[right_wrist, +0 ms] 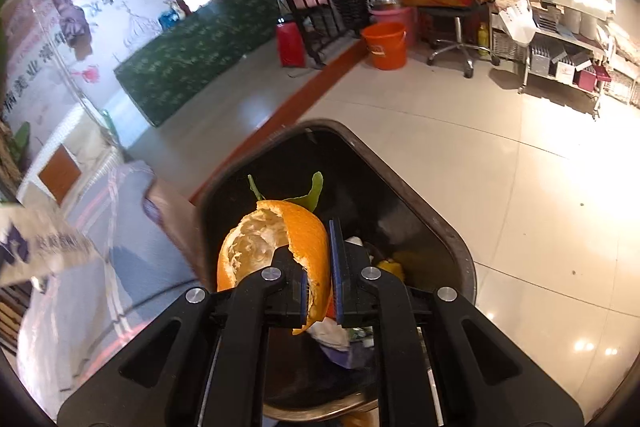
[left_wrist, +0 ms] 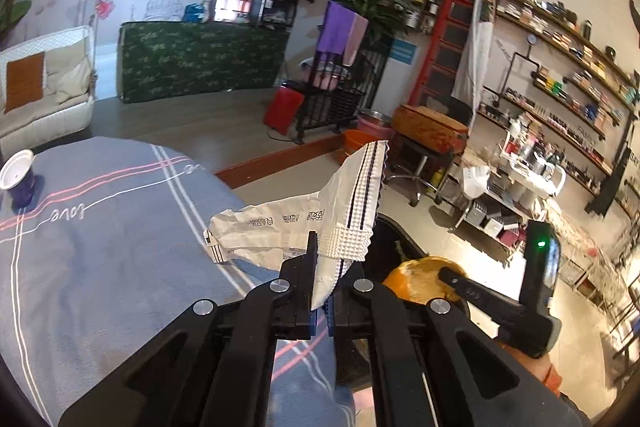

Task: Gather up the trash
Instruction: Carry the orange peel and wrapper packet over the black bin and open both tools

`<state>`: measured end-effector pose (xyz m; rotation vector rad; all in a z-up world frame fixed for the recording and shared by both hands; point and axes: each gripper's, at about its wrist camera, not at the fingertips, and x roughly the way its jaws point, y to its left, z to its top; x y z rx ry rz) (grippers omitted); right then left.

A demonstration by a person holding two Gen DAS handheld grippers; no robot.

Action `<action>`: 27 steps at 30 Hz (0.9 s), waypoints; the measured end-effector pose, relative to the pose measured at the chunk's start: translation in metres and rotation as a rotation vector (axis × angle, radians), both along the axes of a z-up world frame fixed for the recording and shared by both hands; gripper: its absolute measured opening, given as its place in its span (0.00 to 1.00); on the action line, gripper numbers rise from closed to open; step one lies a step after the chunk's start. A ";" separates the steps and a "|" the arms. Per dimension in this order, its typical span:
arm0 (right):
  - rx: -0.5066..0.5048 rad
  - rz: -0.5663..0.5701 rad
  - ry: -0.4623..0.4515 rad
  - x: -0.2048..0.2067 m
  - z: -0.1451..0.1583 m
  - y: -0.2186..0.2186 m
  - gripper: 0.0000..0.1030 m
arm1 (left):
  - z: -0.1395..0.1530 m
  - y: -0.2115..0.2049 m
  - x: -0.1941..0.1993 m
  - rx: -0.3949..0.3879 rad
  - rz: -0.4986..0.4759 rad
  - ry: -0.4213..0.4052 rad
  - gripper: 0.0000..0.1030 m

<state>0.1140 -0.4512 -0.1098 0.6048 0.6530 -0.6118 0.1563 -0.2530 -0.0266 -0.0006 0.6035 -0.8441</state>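
Left tongs [left_wrist: 320, 283] clamp a crumpled white wrapper [left_wrist: 296, 227]; right tongs [right_wrist: 320, 267] clamp an orange peel [right_wrist: 276, 247] above the trash bin [right_wrist: 448, 239]. Dropping step: next, part the right tongs over the bin.

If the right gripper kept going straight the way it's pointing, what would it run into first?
Most likely the open black trash bin: the right gripper, shut on the orange peel, points down into it, toward the litter inside. Depth is uncertain.
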 end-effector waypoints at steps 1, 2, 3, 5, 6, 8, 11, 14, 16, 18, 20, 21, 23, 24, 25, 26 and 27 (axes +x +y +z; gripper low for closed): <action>-0.004 -0.001 0.014 0.001 -0.003 0.000 0.09 | 0.000 -0.004 -0.003 0.003 -0.011 -0.004 0.04; -0.008 0.000 0.027 0.003 -0.006 0.000 0.09 | 0.000 -0.008 -0.006 0.006 -0.022 -0.010 0.04; -0.010 0.002 0.040 0.006 -0.008 -0.002 0.10 | 0.000 -0.011 -0.008 0.007 -0.033 -0.016 0.04; -0.007 0.009 0.065 0.008 -0.017 -0.002 0.10 | 0.000 -0.018 -0.012 0.012 -0.060 -0.027 0.04; -0.001 0.008 0.071 0.005 -0.021 -0.001 0.11 | -0.001 -0.021 -0.014 0.017 -0.069 -0.030 0.04; 0.018 0.017 0.091 0.004 -0.029 0.000 0.15 | -0.004 -0.025 -0.015 0.021 -0.085 -0.025 0.04; 0.037 0.022 0.120 0.004 -0.039 0.001 0.20 | -0.010 -0.032 -0.016 0.024 -0.117 0.001 0.04; 0.039 0.024 0.120 -0.001 -0.040 0.003 0.21 | -0.015 -0.034 -0.015 0.017 -0.151 0.029 0.04; 0.052 0.035 0.100 -0.006 -0.039 0.005 0.32 | -0.018 -0.036 -0.011 0.022 -0.160 0.046 0.04; 0.032 0.042 0.091 -0.007 -0.036 0.008 0.54 | -0.021 -0.042 -0.008 0.024 -0.167 0.061 0.04; -0.021 0.028 0.077 -0.011 -0.027 0.011 0.58 | -0.022 -0.047 -0.009 0.027 -0.174 0.062 0.04; -0.032 0.025 0.071 -0.012 -0.022 0.011 0.58 | -0.023 -0.051 -0.009 0.028 -0.181 0.061 0.04; -0.039 0.012 0.051 -0.017 -0.014 0.008 0.59 | -0.024 -0.057 -0.011 0.033 -0.197 0.061 0.04; -0.044 0.006 0.044 -0.019 -0.011 0.007 0.59 | -0.024 -0.059 -0.011 0.035 -0.196 0.063 0.04; -0.059 -0.002 0.039 -0.023 -0.006 0.005 0.59 | -0.024 -0.063 -0.011 0.038 -0.204 0.066 0.04; -0.074 -0.009 0.037 -0.025 -0.003 0.004 0.59 | -0.026 -0.067 -0.011 0.043 -0.217 0.073 0.04; -0.087 -0.016 0.035 -0.028 0.000 0.003 0.59 | -0.028 -0.072 -0.012 0.047 -0.228 0.082 0.04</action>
